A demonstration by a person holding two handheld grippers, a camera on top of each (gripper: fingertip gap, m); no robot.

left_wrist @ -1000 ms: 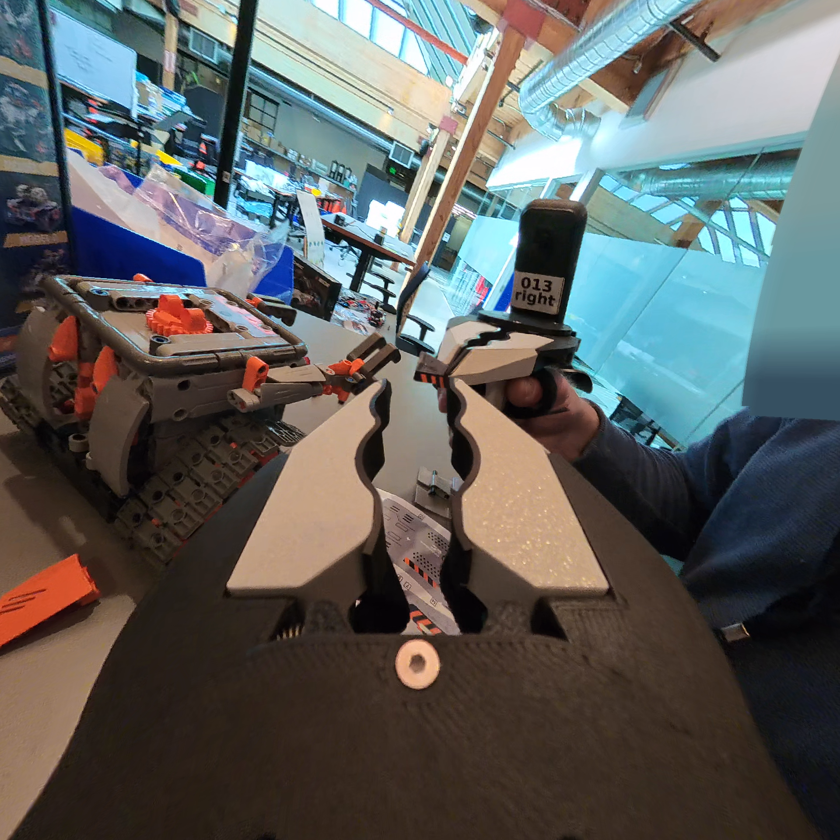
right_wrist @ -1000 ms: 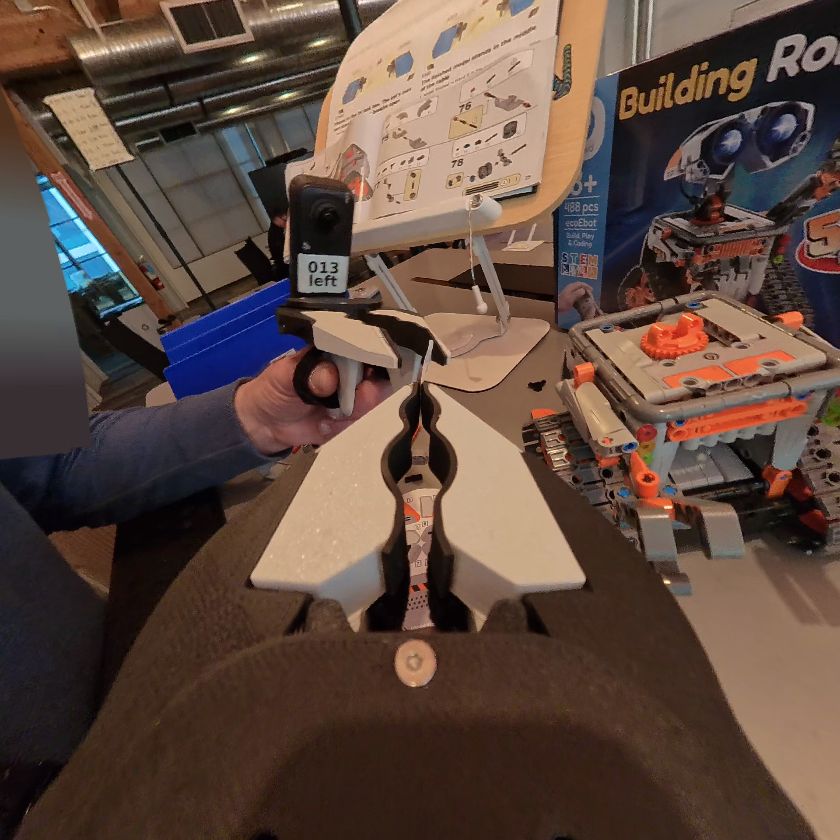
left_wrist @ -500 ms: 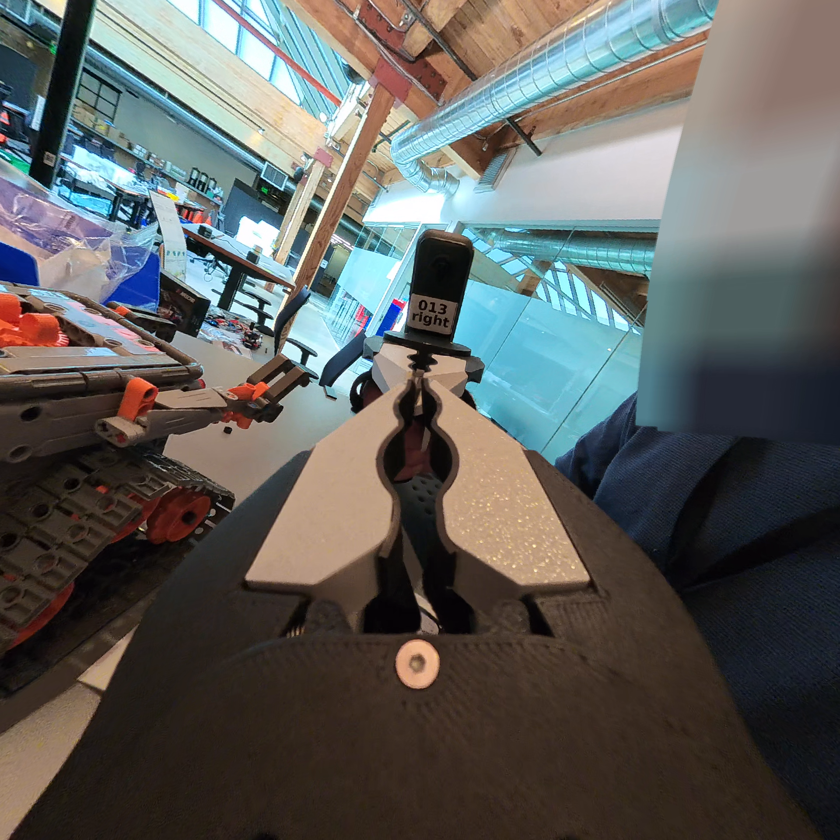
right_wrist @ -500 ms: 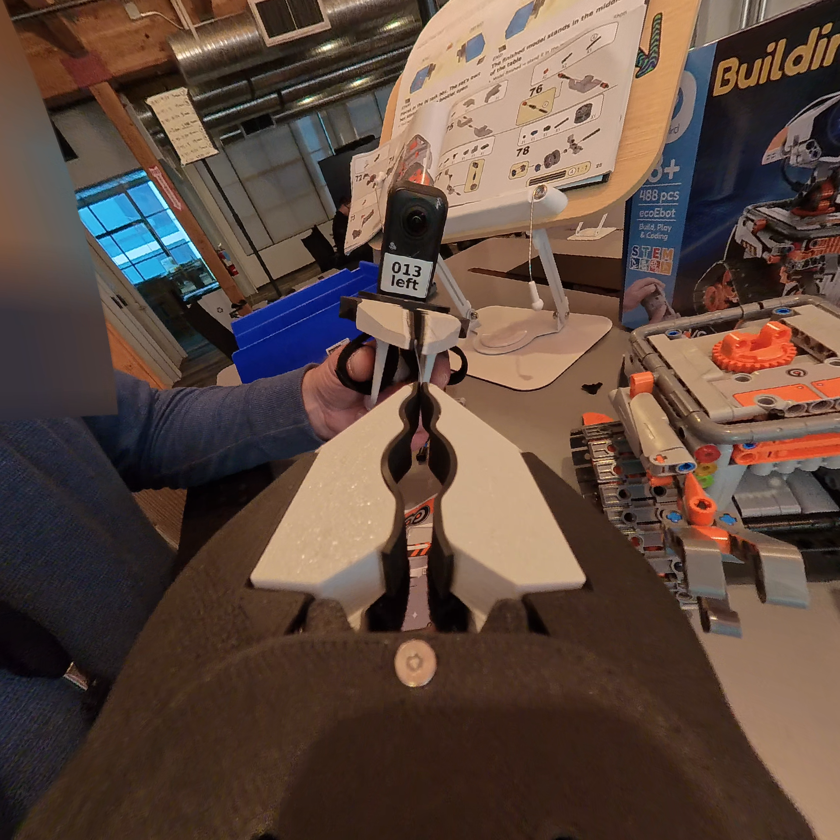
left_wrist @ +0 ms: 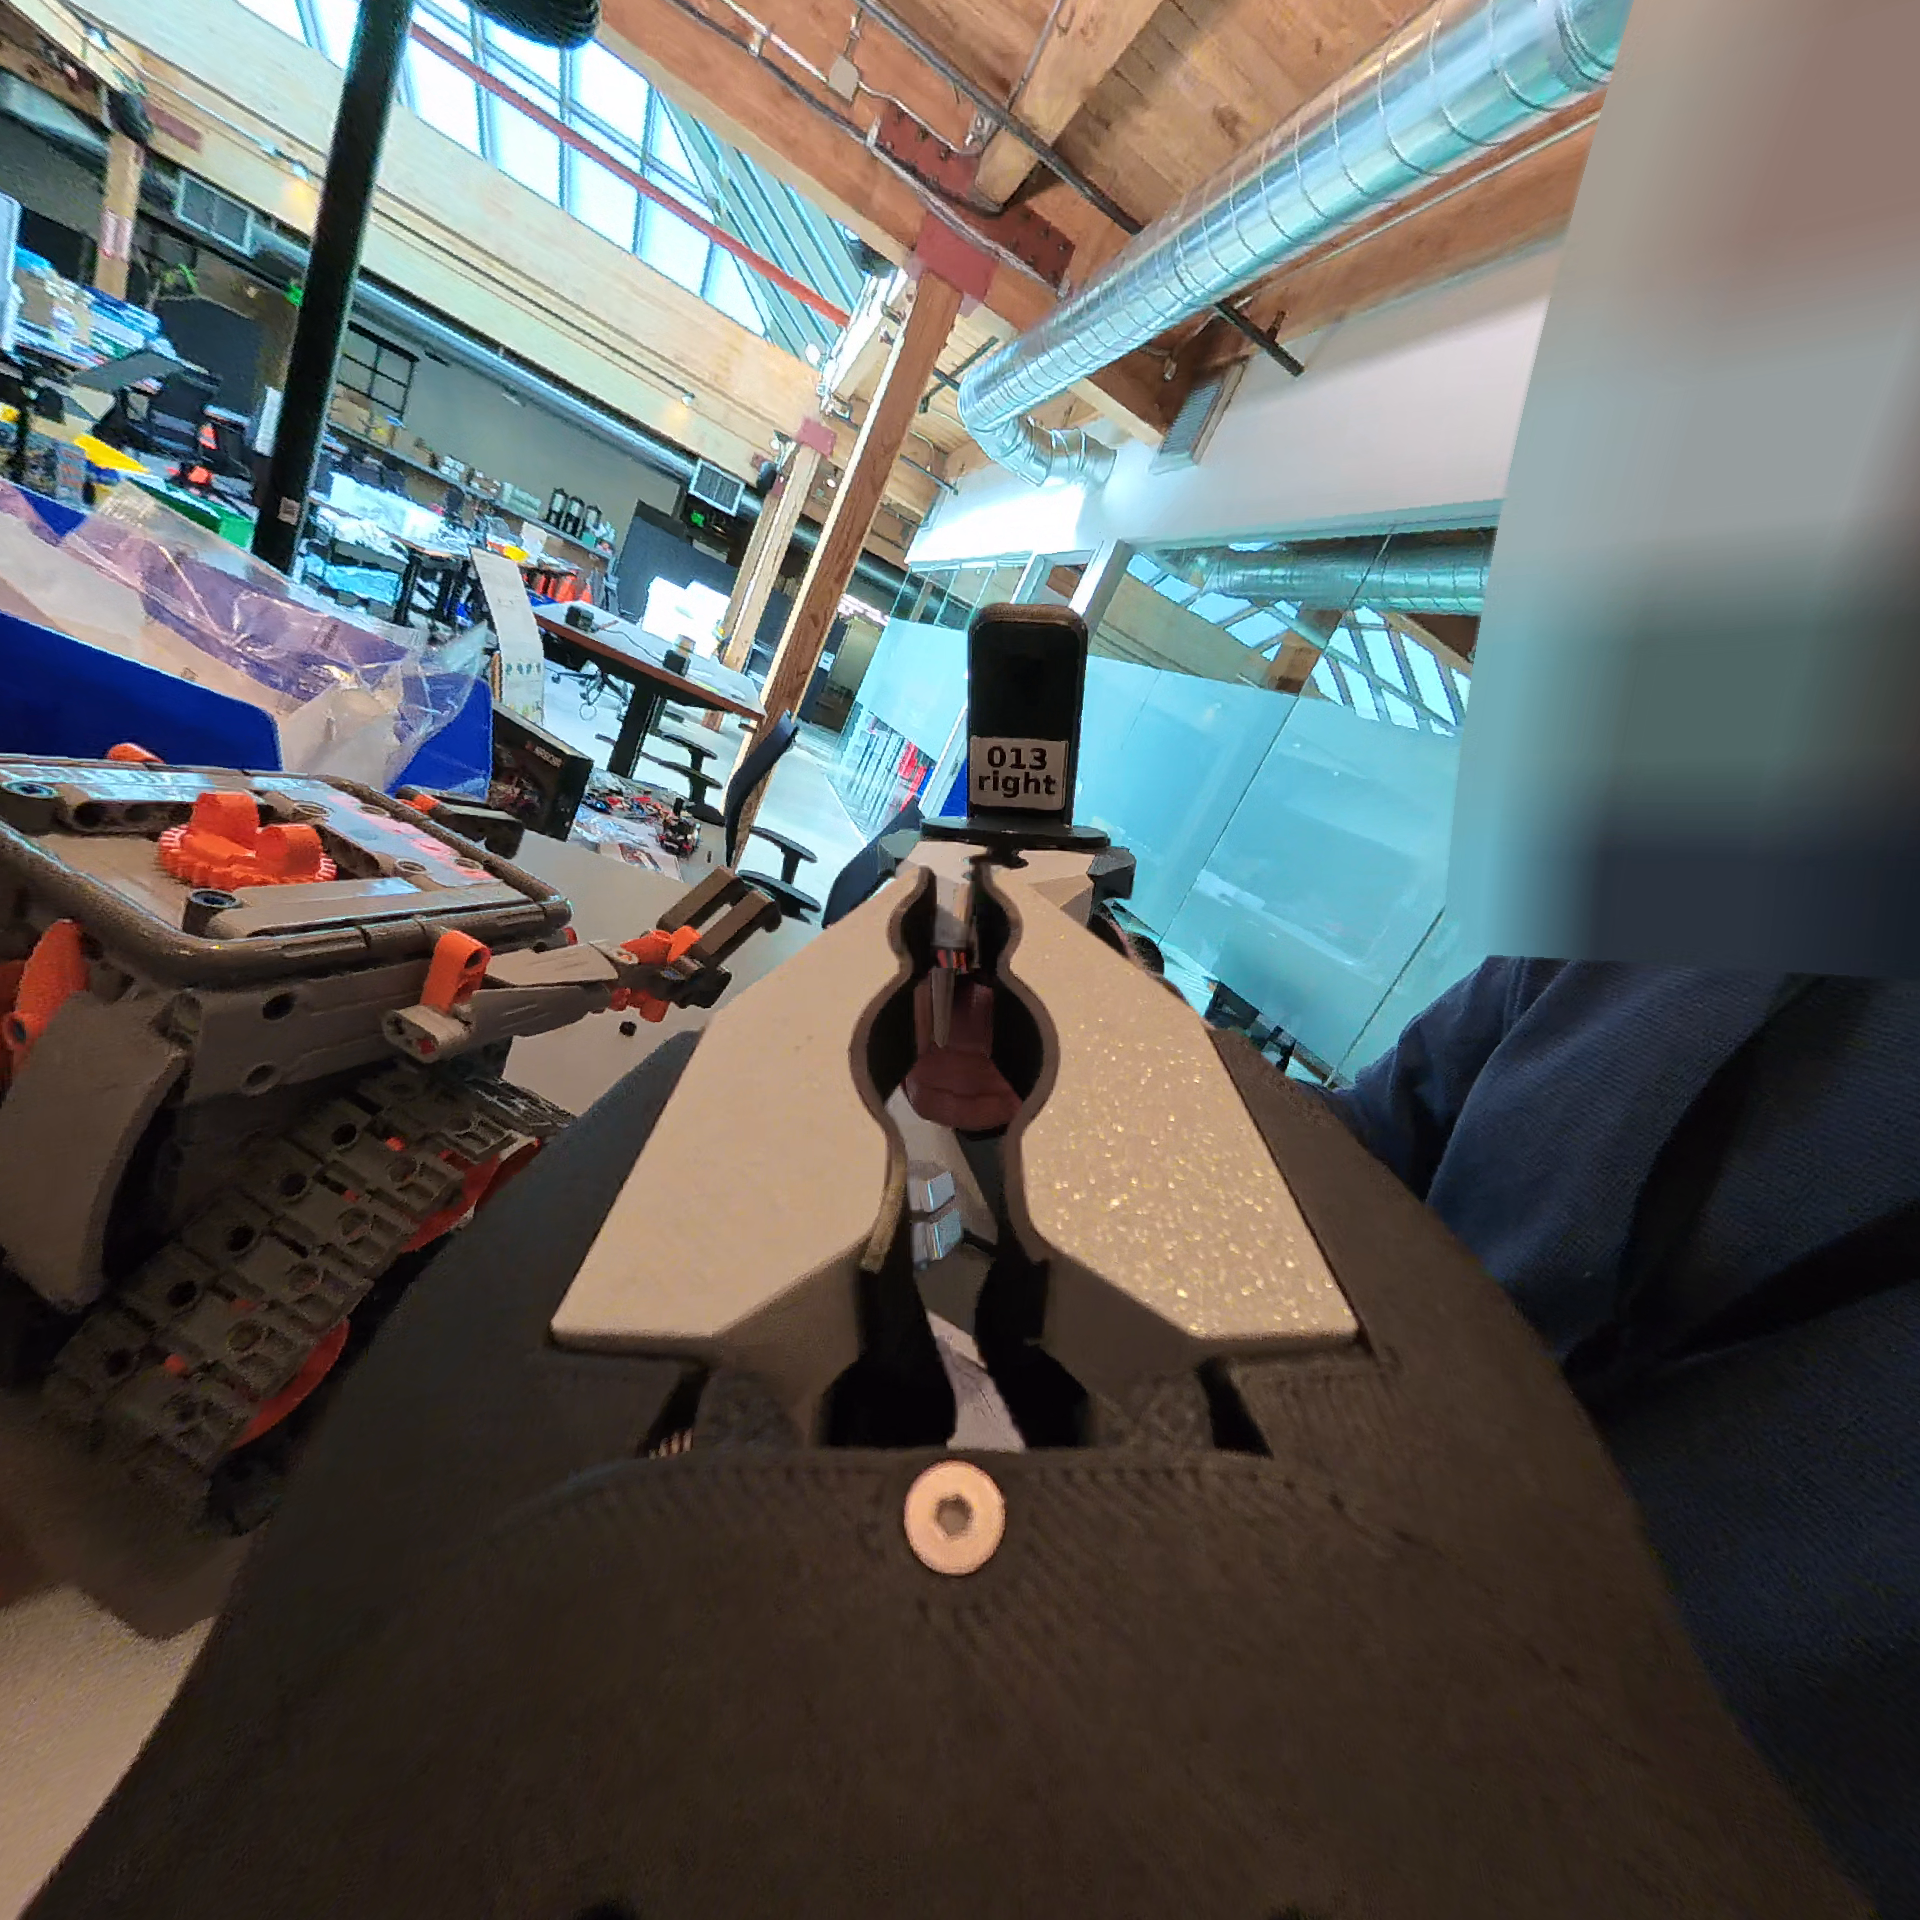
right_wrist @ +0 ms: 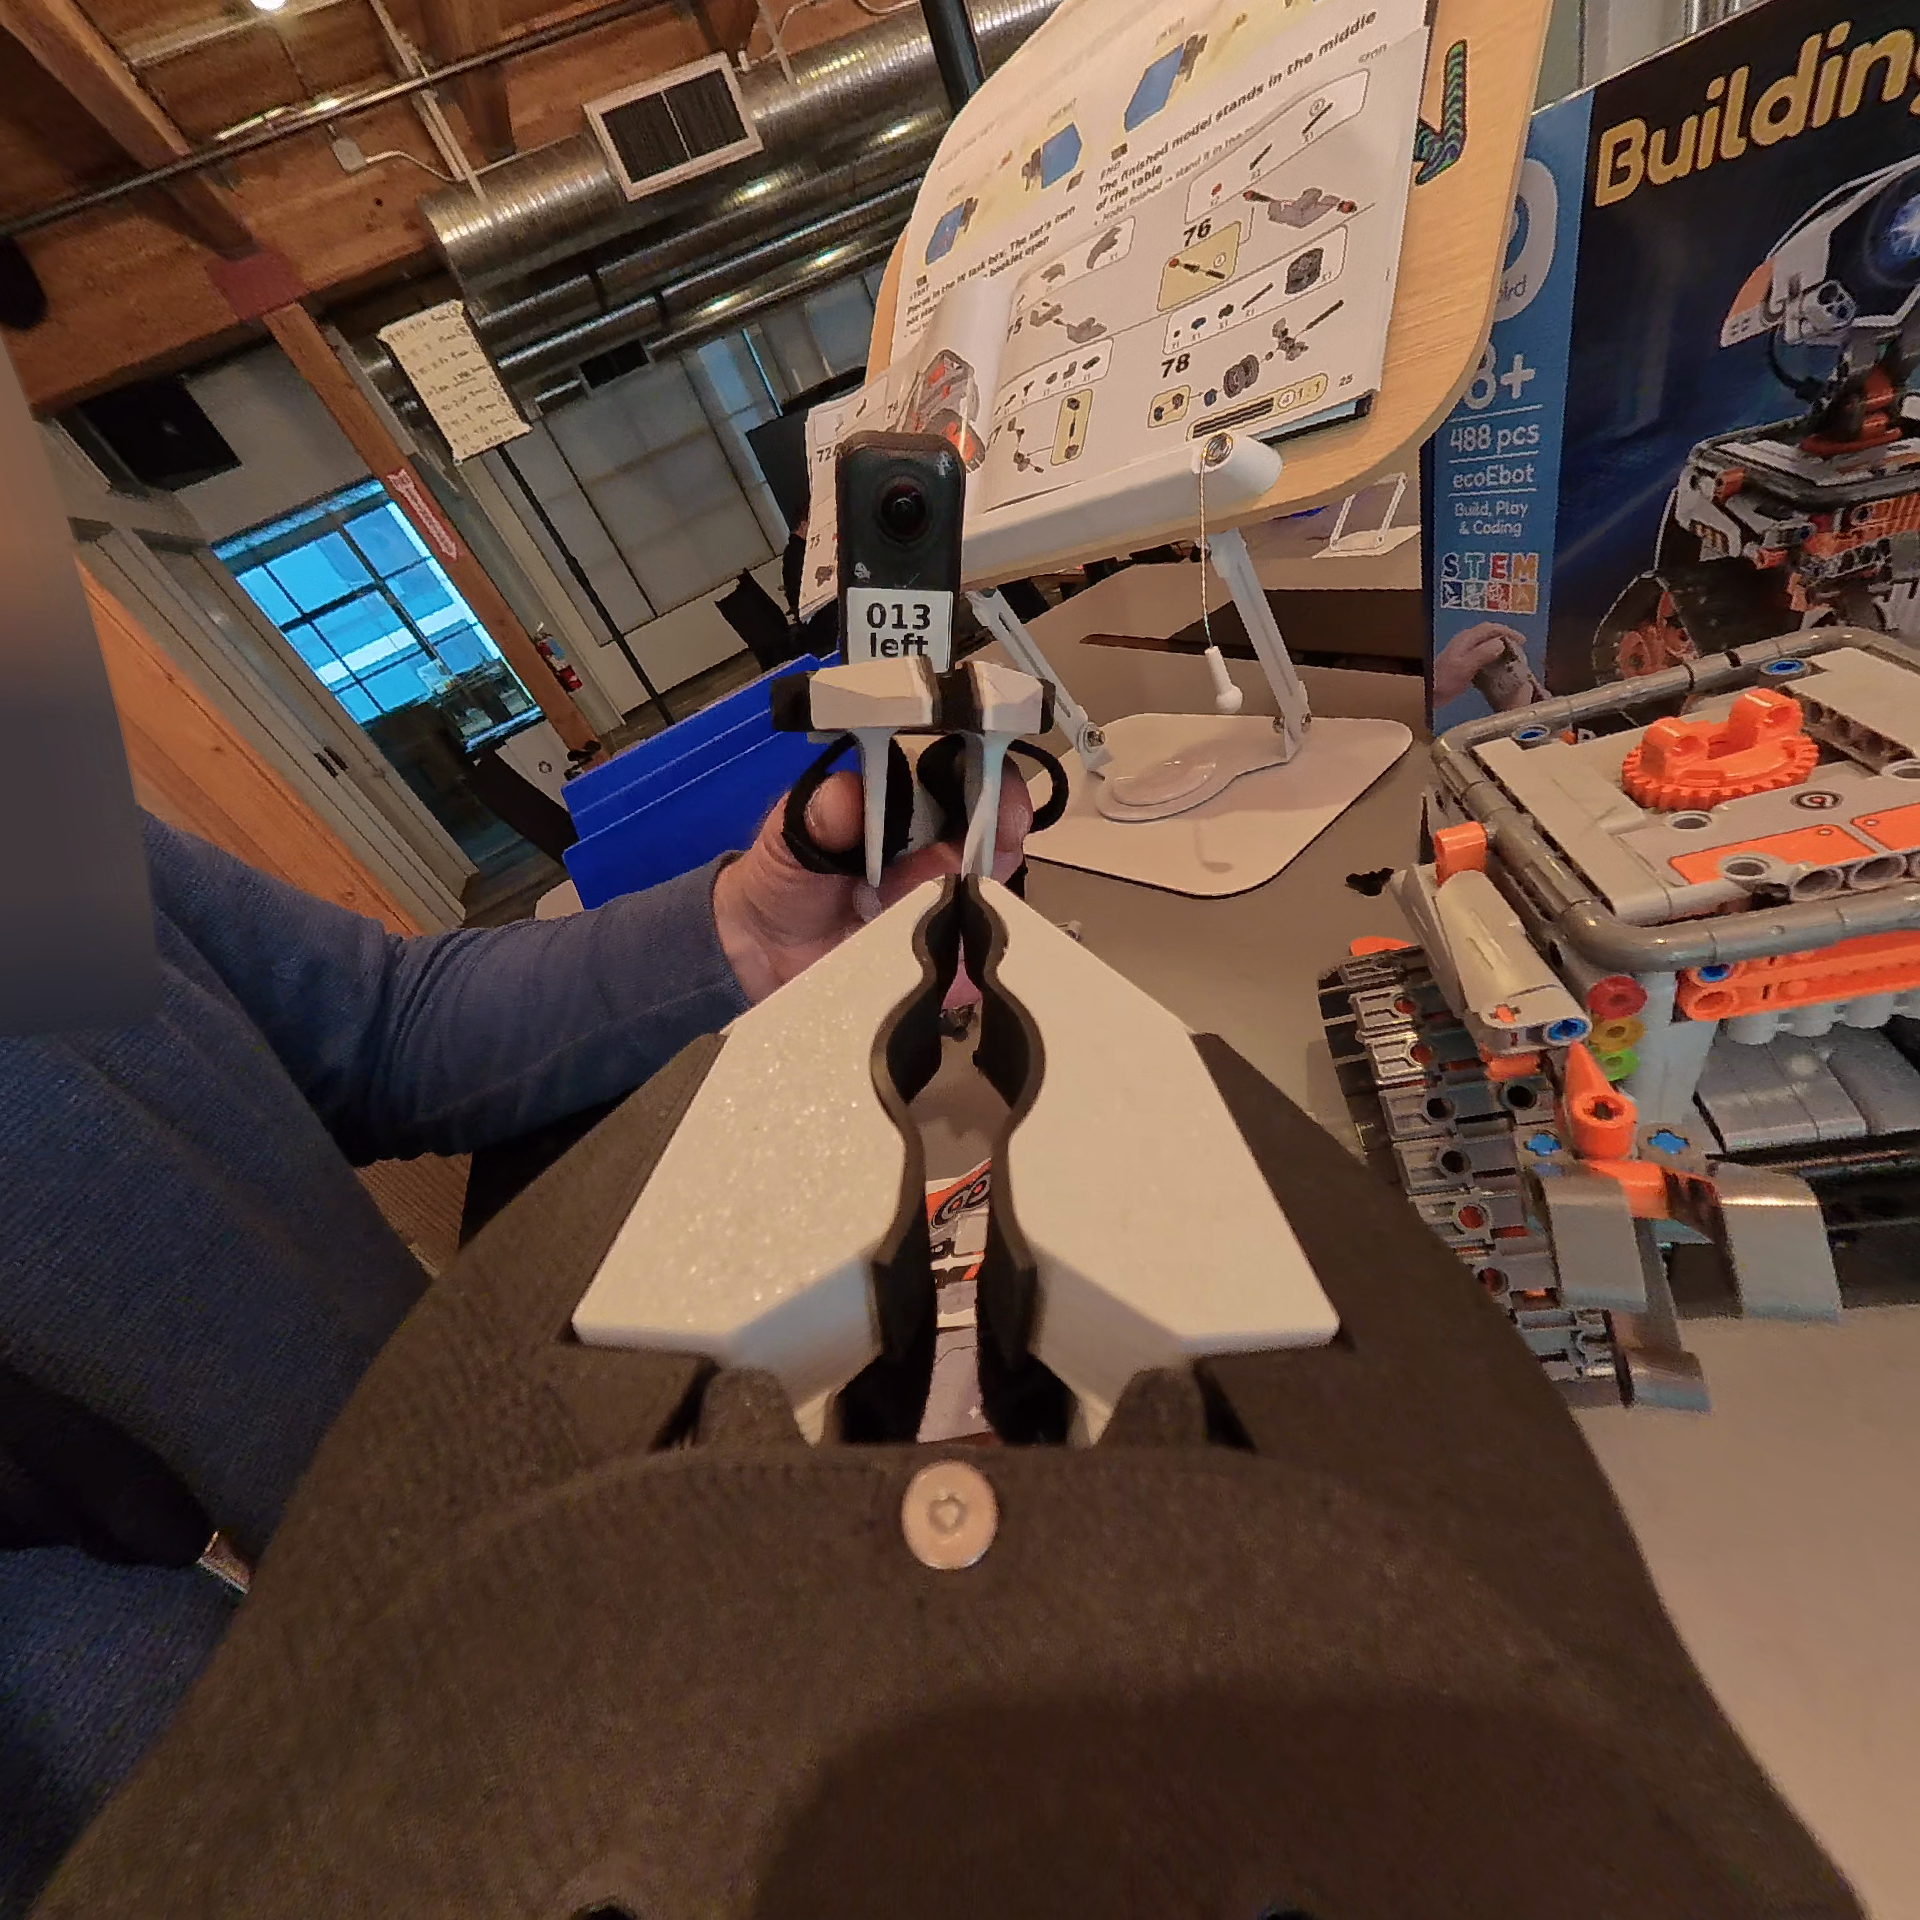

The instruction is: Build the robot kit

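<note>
My left gripper: jaws parted a little, empty. Right gripper: jaws nearly closed, nothing visibly held. They face each other above the bench. Brick crawler model at 9 o'clock of left.

The right gripper pinches a thin printed sheet with orange and black markings, held edge-on between its closed fingers. The left gripper faces it, fingers apart and empty, beside the grey-and-orange tracked model.
</note>
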